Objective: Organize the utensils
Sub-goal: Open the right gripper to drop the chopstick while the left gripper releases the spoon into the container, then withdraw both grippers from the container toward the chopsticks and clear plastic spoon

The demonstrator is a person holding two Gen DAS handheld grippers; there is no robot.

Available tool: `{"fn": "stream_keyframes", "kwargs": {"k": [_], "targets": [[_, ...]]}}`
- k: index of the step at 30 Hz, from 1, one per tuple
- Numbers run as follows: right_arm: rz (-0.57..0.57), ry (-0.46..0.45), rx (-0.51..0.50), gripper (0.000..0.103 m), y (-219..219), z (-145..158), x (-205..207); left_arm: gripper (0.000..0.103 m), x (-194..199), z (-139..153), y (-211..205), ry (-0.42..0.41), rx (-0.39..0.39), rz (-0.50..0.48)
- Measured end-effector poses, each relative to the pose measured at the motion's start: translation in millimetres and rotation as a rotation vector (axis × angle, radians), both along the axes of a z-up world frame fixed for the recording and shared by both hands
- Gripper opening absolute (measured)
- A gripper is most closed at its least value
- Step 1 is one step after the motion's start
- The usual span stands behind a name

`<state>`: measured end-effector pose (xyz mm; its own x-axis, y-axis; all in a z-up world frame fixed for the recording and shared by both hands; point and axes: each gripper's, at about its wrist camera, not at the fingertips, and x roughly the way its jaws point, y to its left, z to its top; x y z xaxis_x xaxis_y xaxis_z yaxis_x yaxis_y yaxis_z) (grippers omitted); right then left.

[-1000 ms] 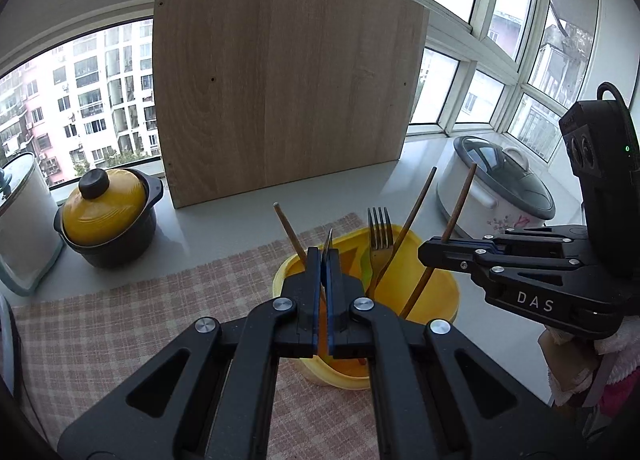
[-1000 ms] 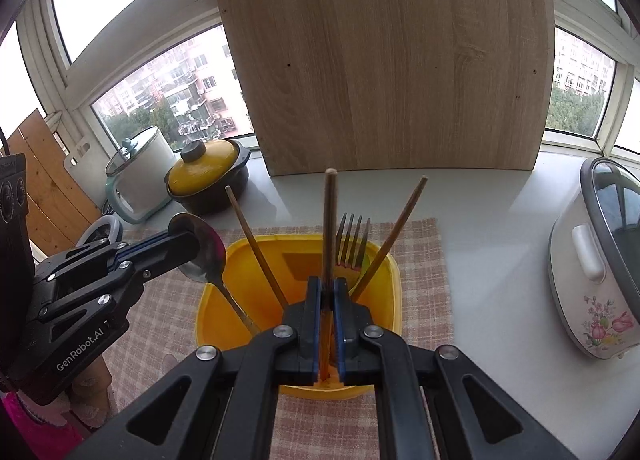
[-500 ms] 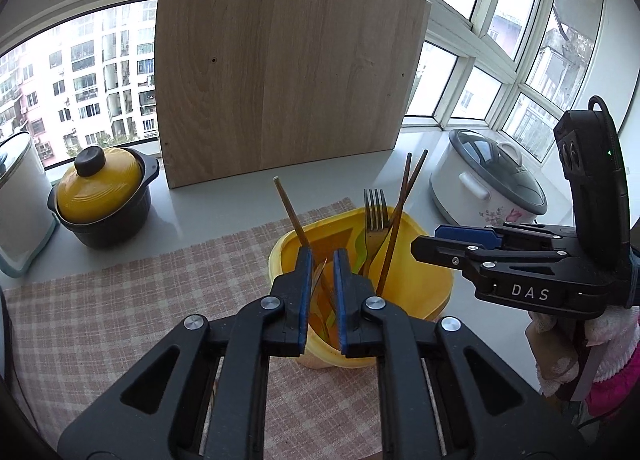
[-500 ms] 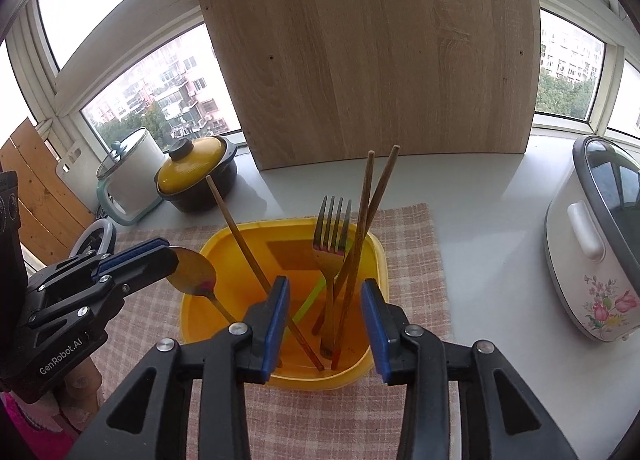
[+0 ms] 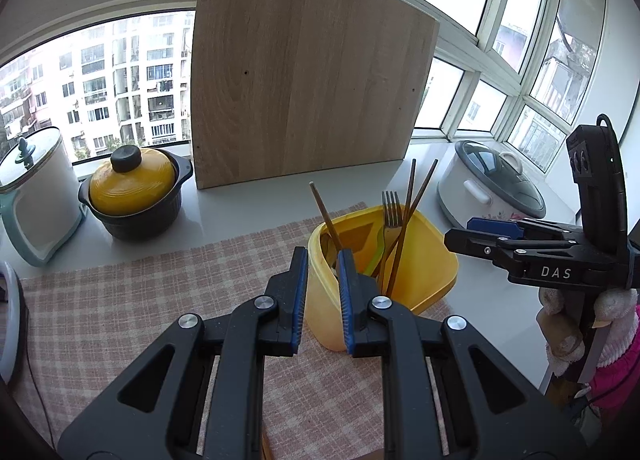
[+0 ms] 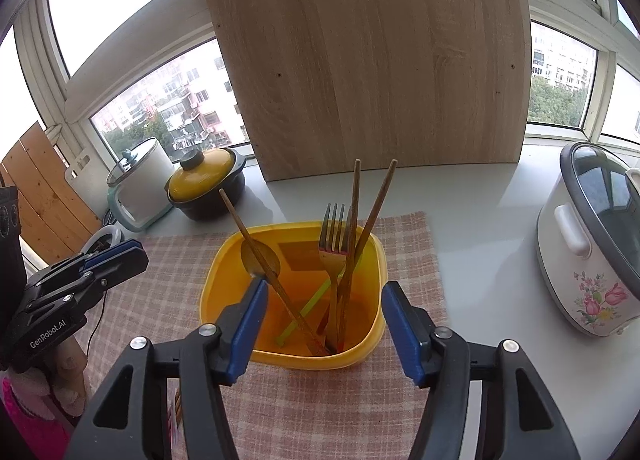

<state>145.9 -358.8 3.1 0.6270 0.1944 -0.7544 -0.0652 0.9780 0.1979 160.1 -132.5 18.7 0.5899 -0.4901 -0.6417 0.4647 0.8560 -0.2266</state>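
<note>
Right gripper (image 6: pixel 322 320) stood wide, jaws just opened, nothing gripped, above yellow tub (image 6: pixel 244 352). Left gripper (image 5: pixel 323 292) narrow, just parted, empty, at tub's near rim. Fork (image 6: pixel 332 236), spoon (image 6: pixel 260 258) and chopsticks (image 6: pixel 370 220) stood inside tub on checked cloth (image 6: pixel 160 260).

Tub (image 6: pixel 362 352): yellow, orange-tinted inside.
Cloth (image 6: pixel 176 260) under the tub: pink-and-cream check.
In the tub: chopsticks (image 6: pixel 378 204) dark brown; fork (image 6: pixel 334 236) brownish; spoon (image 6: pixel 260 258) dull bronze; stick (image 6: pixel 304 310) lime green.
Board (image 6: pixel 380 68) behind the tub: pale oak grain.
Pot (image 6: pixel 206 188) left of the tub: black, with yellow lid and black knob.
Cooker (image 6: pixel 588 256) right of the tub: white with pink floral print, grey rim.
Jug (image 6: pixel 138 184) left of the pot: white, teal trim.
Left gripper (image 5: pixel 323 296) and right gripper (image 6: pixel 322 334): black, blue pads.
</note>
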Motion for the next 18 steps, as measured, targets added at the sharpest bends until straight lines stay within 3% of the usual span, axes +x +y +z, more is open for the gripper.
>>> {"fn": "stream_keyframes", "kwargs": {"k": [7,18], "targets": [[0.057,-0.034,0.023,0.082,14,2,-17,0.013,-12,-7,37,-0.007,0.047,0.043],[0.154,0.005,0.061,0.082,45,-17,-42,0.013,-31,-51,91,0.155,0.093,0.106]]}}
